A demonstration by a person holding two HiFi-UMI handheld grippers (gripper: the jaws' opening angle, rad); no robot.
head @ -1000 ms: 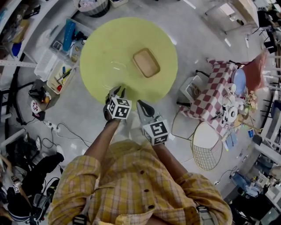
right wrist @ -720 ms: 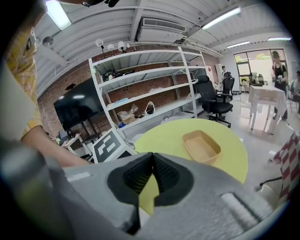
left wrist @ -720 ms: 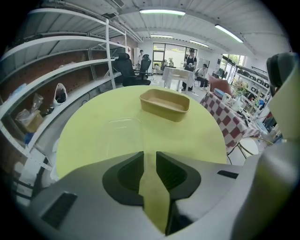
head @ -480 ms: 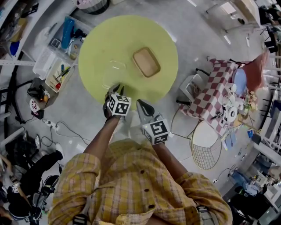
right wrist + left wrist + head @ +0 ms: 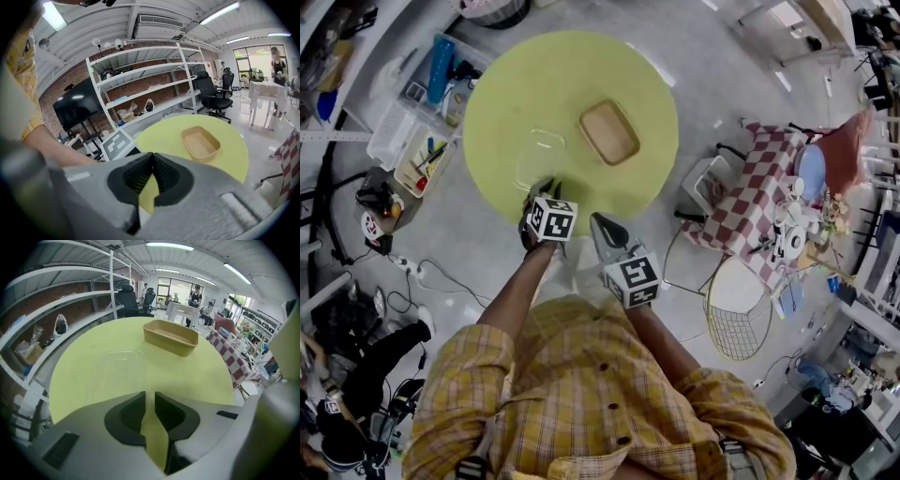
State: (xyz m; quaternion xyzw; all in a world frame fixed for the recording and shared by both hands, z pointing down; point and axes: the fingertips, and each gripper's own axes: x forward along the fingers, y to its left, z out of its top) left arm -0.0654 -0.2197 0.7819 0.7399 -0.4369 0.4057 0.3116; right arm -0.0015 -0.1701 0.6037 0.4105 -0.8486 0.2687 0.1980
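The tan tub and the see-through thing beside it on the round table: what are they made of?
Tan tub: probably moulded plastic or pulp fibre; matte, even colour, rounded rim, no glare. See-through thing: likely thin clear plastic, glossy; the yellow-green table shows through it and only its edges catch light.

Checkered tablecloth (image 5: 757,192) at right, cluttered | round wire-mesh seat (image 5: 737,336) just below it | tool bins (image 5: 424,159) left | cables (image 5: 441,276) trail across floor
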